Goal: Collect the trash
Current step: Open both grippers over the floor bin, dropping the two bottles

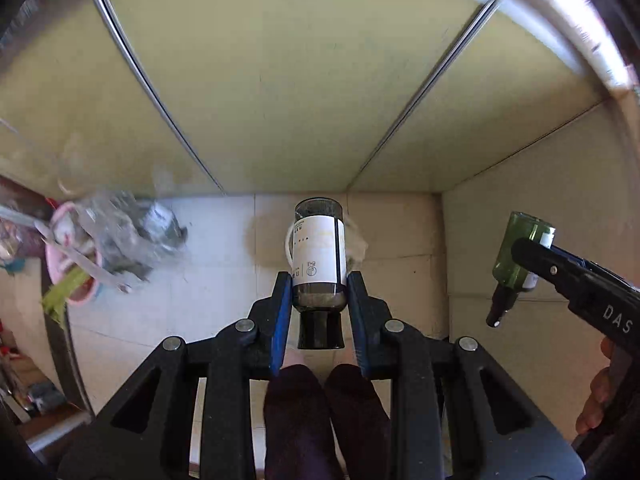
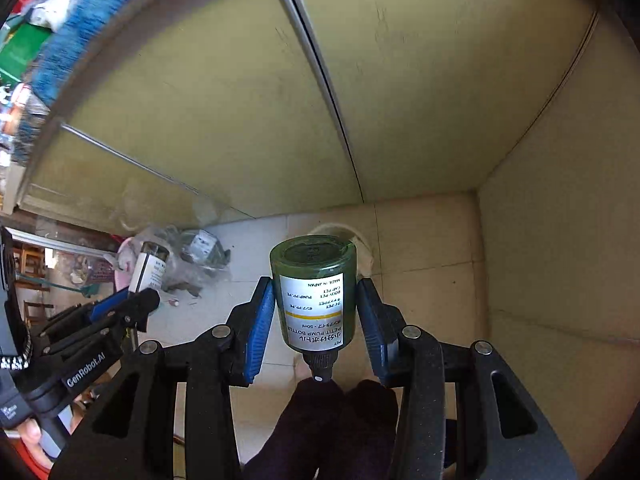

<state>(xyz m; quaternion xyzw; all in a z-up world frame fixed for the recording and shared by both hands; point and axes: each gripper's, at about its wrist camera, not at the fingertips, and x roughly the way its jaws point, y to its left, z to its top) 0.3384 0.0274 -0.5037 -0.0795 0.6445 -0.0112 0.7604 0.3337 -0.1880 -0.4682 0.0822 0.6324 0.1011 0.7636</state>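
Gripping 2 bottles, dark bottle (image 1: 319,256), green bottle (image 2: 313,300)

Light: soft, even daylight, moderately bright; no hard shadows.
Blur: motion smear on the trash pile (image 1: 120,236) and the upper rims.
Sharp: bottle labels, centre.
Distortion: strong fisheye curving, dark corners.

Dark bottles, blue pads, pale yellow-green cabinet

The smoky grey clear plastic bottle (image 1: 319,256) has a white label and black cap; the dark green plastic pump bottle (image 2: 313,296) wears a white label with a yellow stripe. Blue gripper pads (image 1: 281,320) sit on black frames, cream floor tiles (image 1: 400,232) below, a pink plastic basket (image 1: 76,276) aside.
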